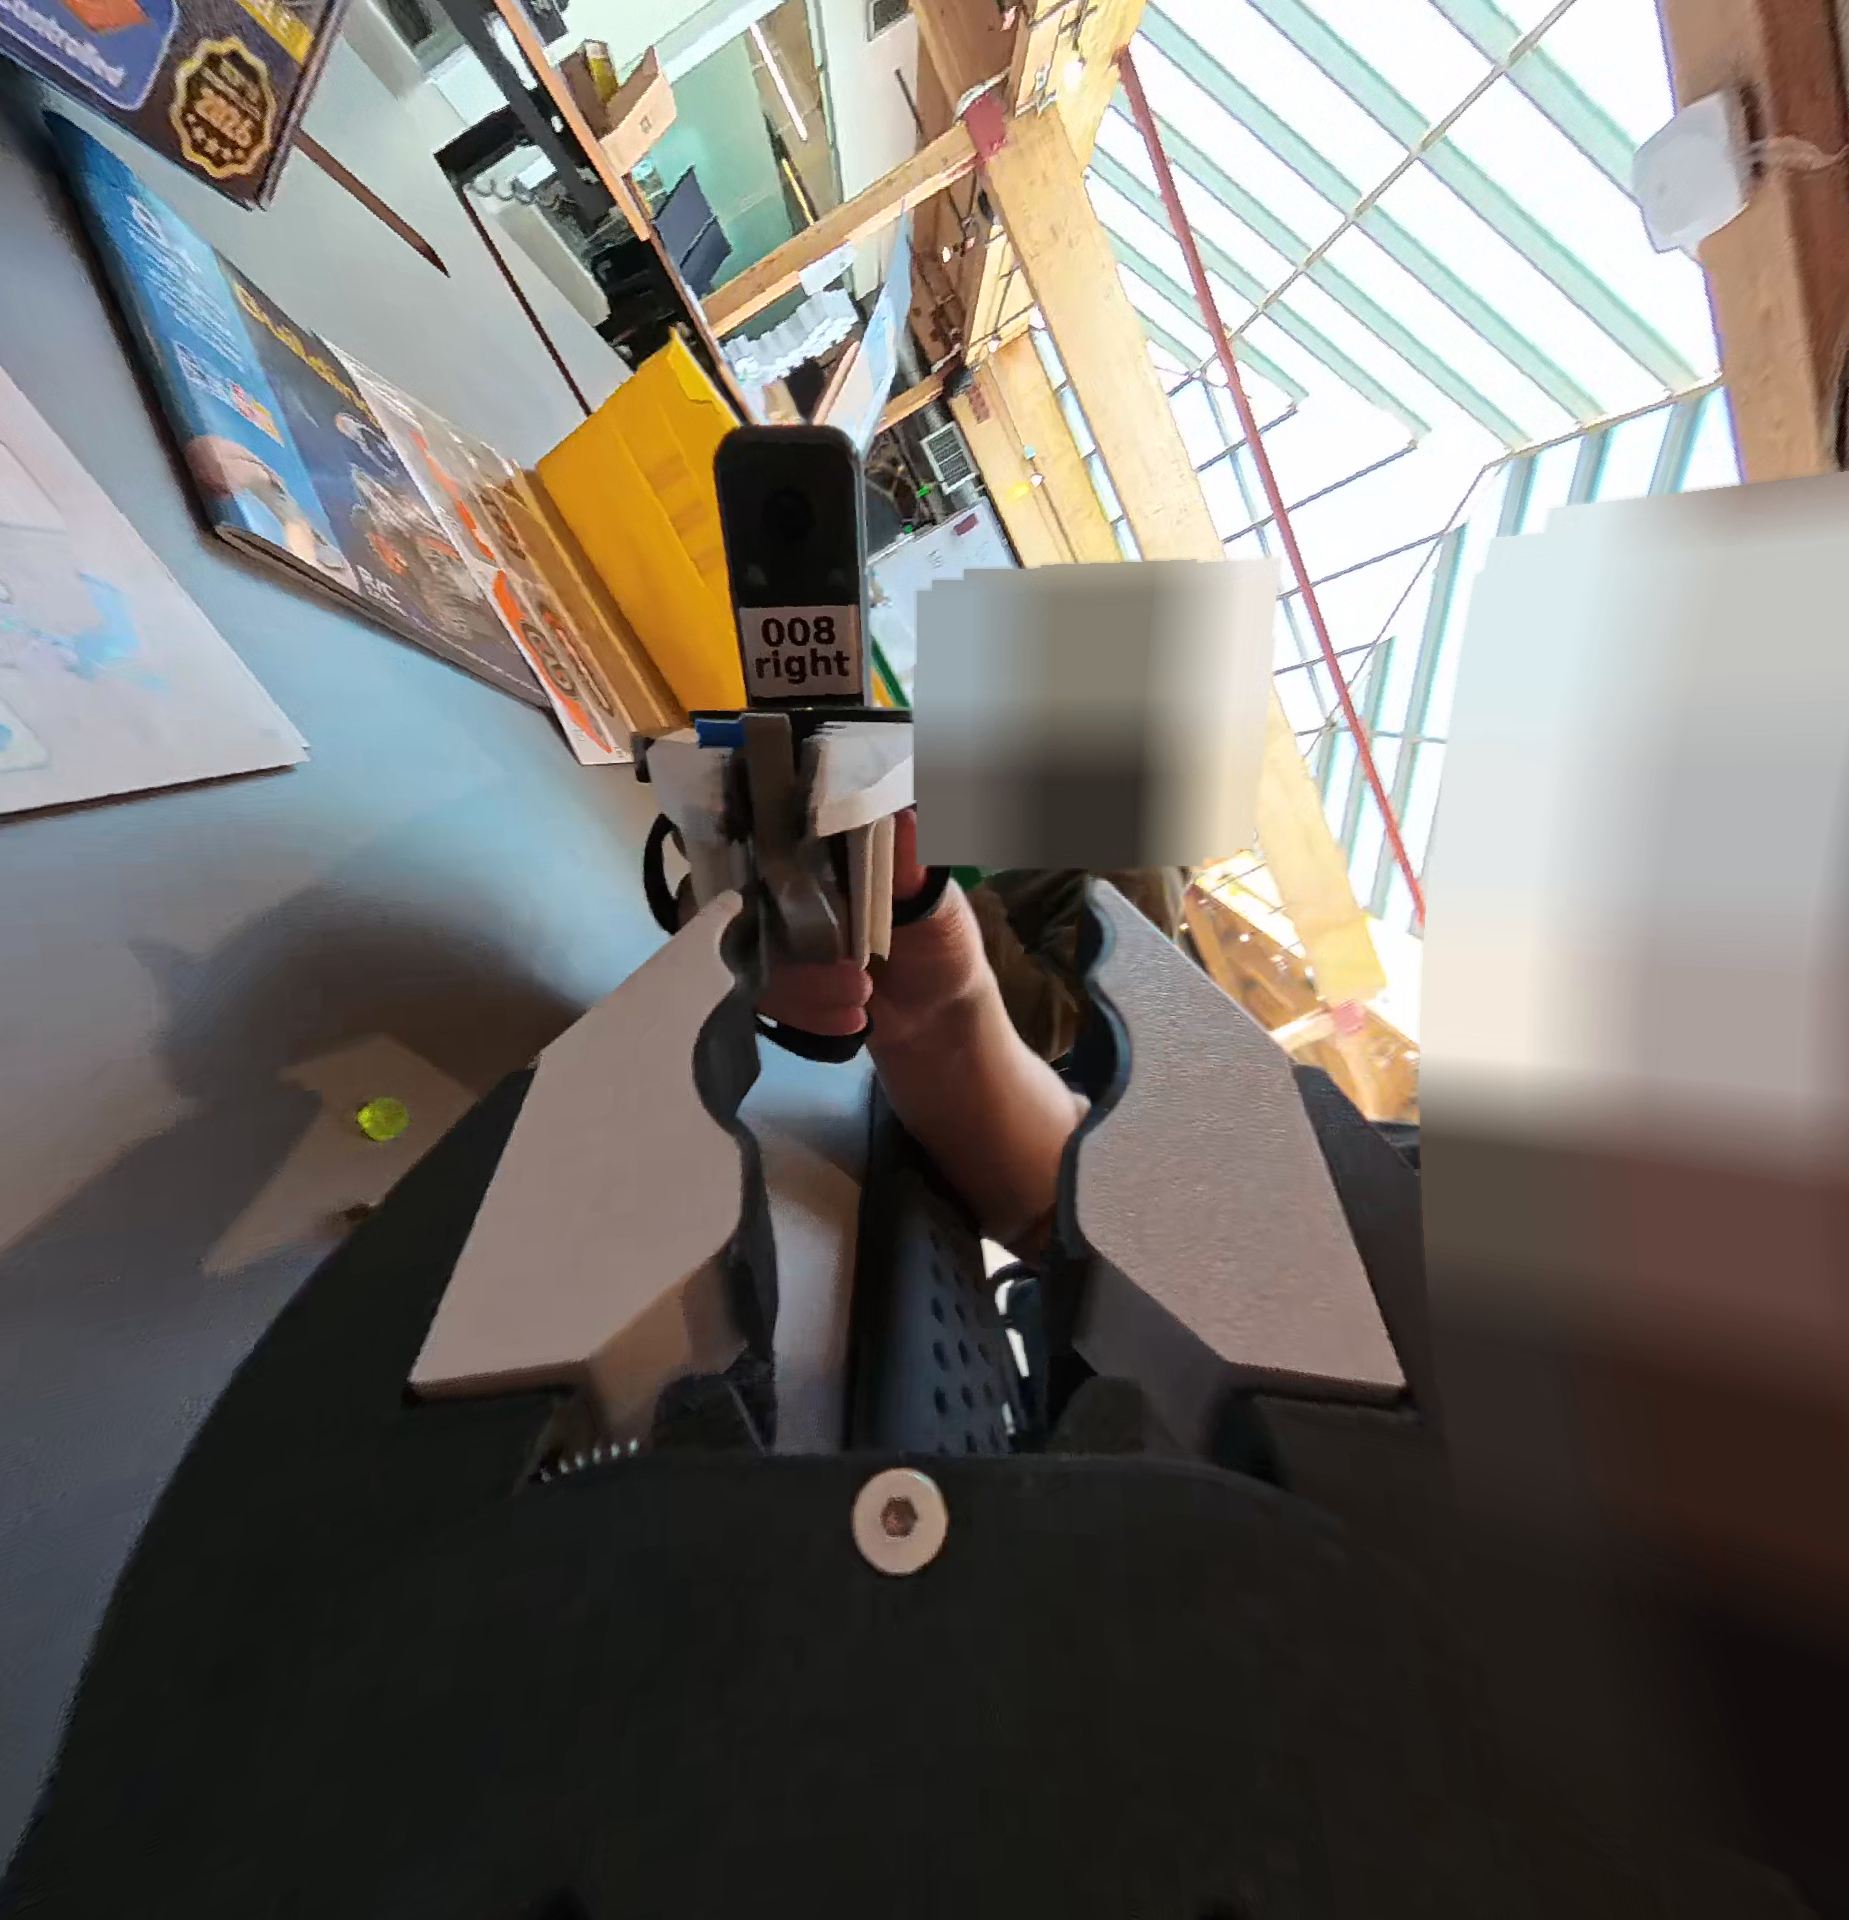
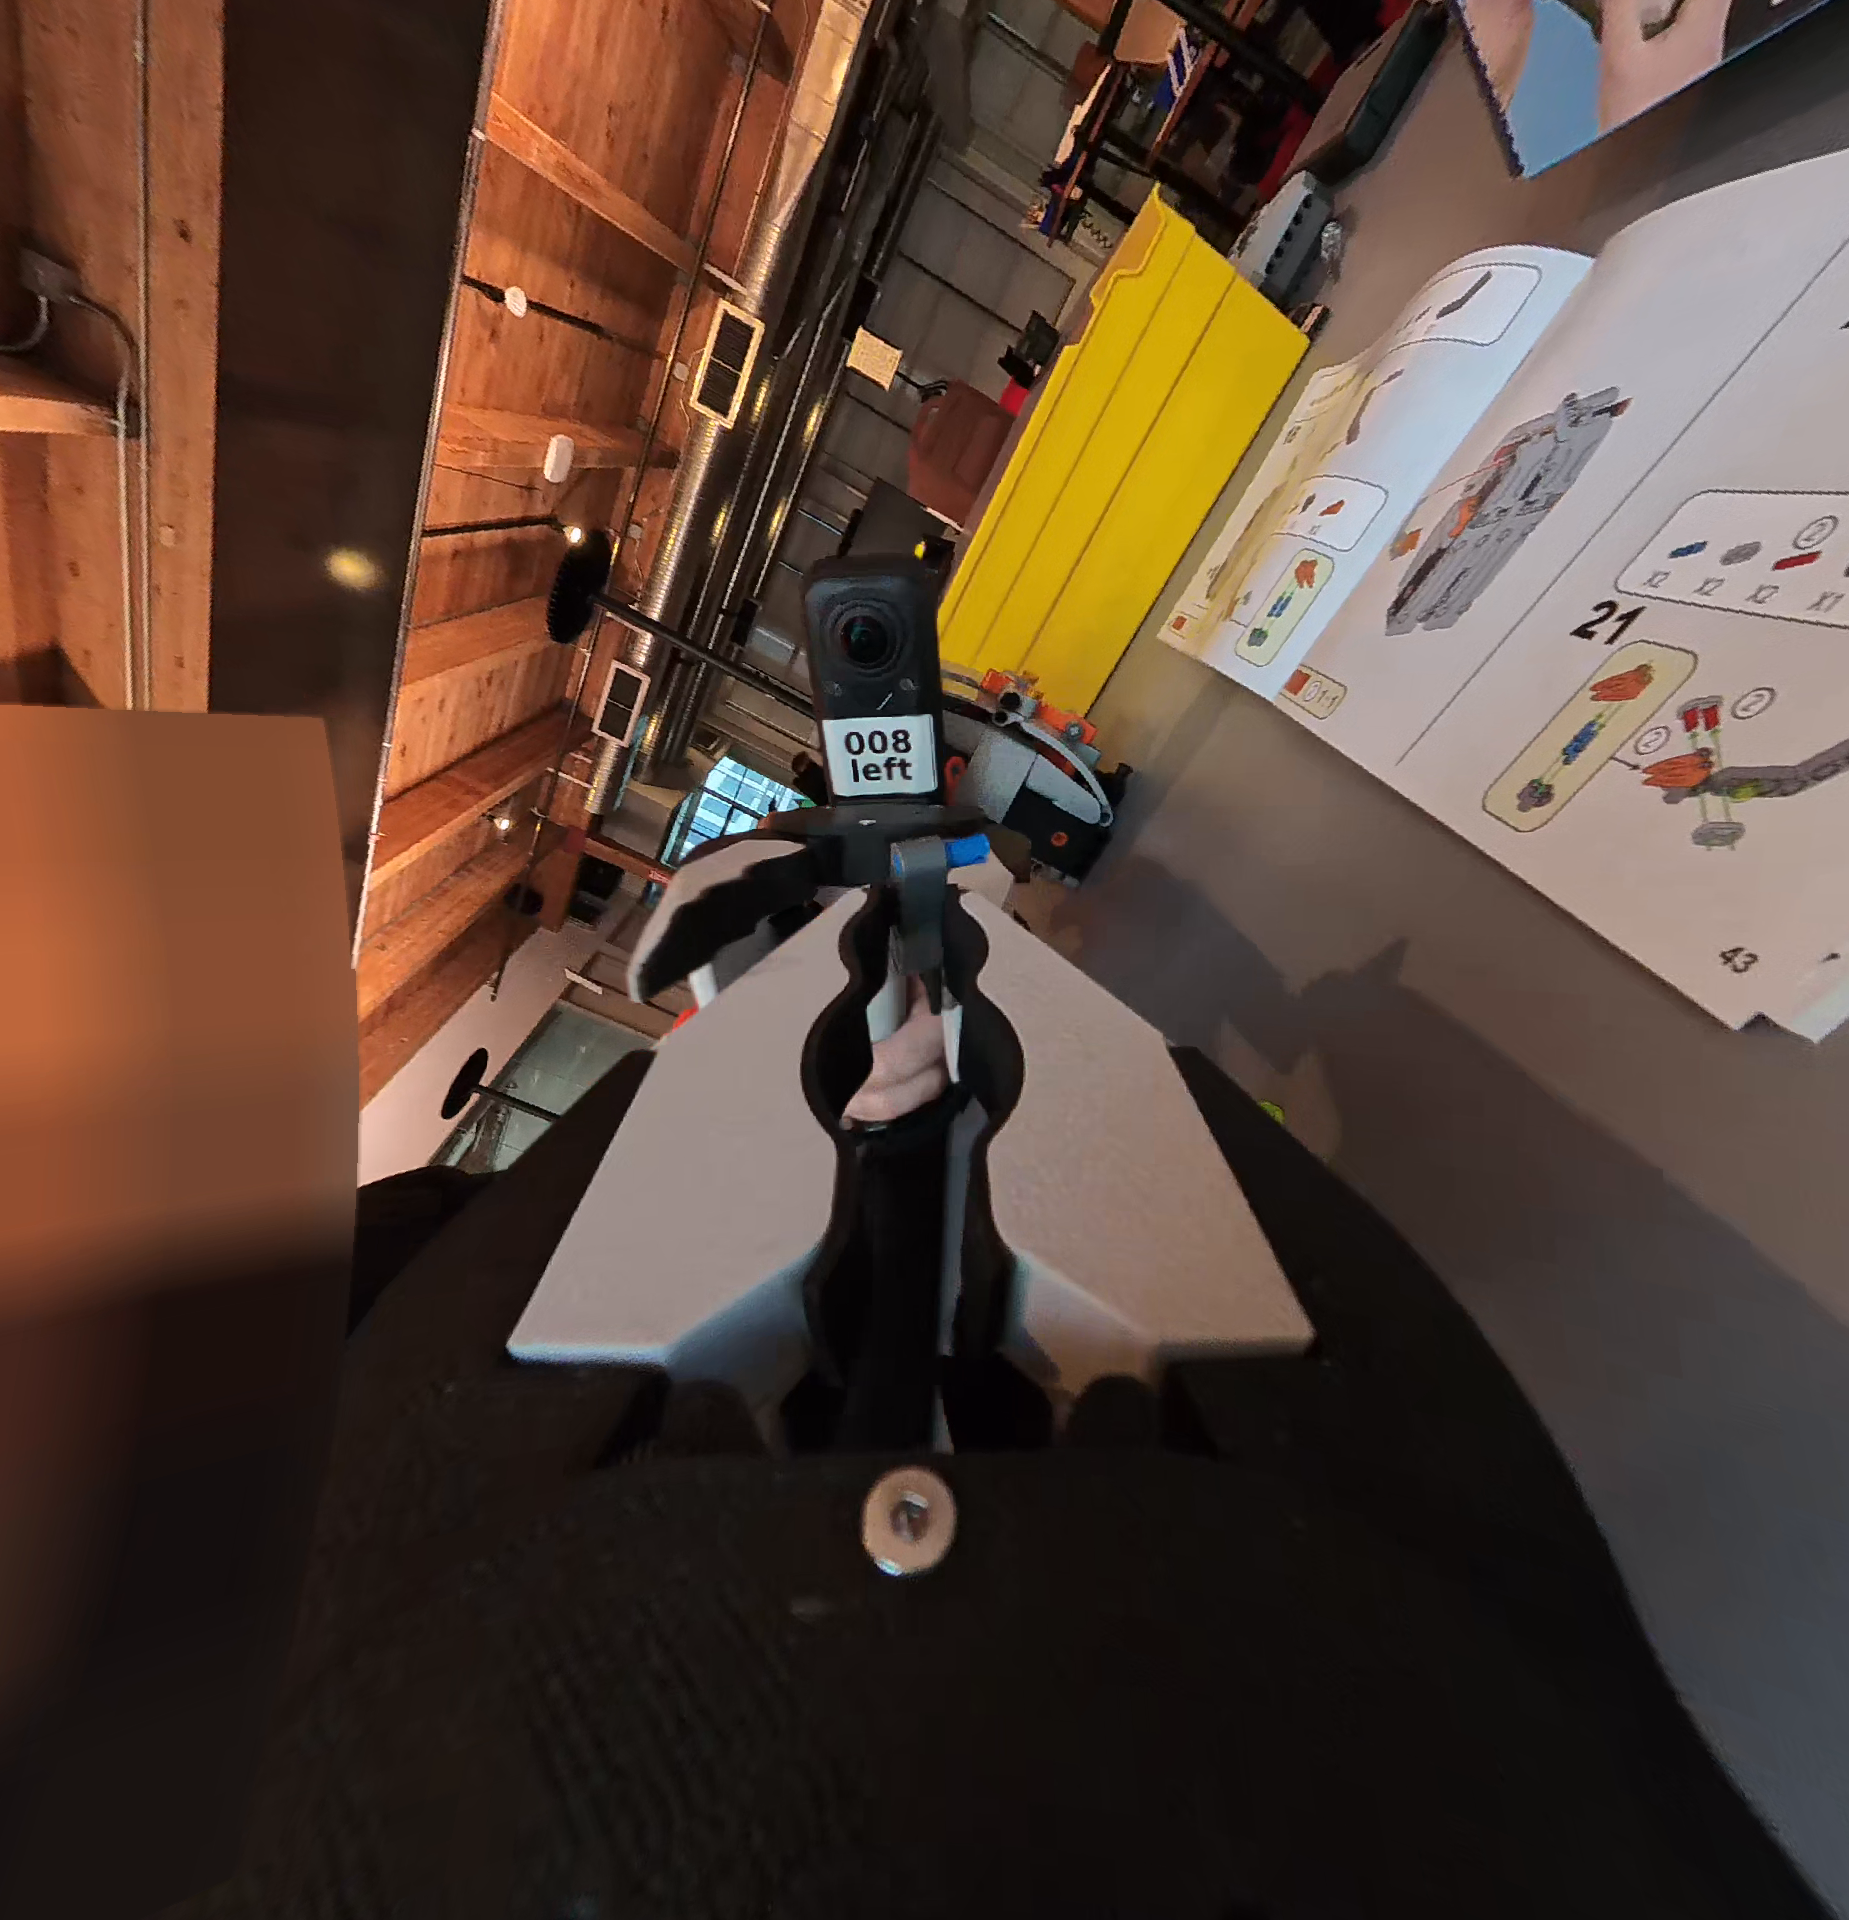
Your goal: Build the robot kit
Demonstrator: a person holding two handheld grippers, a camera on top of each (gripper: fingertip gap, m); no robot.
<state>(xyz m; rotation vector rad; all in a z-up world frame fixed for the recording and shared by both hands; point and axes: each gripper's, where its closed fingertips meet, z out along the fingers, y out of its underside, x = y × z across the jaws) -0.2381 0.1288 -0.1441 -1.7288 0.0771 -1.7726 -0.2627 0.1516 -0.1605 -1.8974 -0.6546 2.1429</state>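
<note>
The two grippers face each other above a grey table (image 1: 400, 831). My right gripper (image 2: 915, 925) is shut on a small grey beam piece (image 2: 918, 894) with a blue pin (image 2: 964, 854) at its top. In the left wrist view the right gripper (image 1: 774, 800) shows with that grey piece (image 1: 795, 904) pinched between its white fingers. My left gripper (image 1: 915, 914) is open and empty, its left fingertip close beside the right gripper's fingers. A person's hand (image 1: 951, 1008) holds the right gripper's handle. One finger of the left gripper (image 2: 691, 935) shows in the right wrist view.
An open instruction booklet (image 2: 1626, 623) lies on the table and also shows in the left wrist view (image 1: 89, 644). A yellow bin (image 2: 1128, 468) stands behind, with toy boxes (image 1: 276, 416) beside it. A small green round piece (image 1: 382, 1119) lies on a paper. A grey-and-orange model (image 2: 1045, 748) sits behind the left gripper.
</note>
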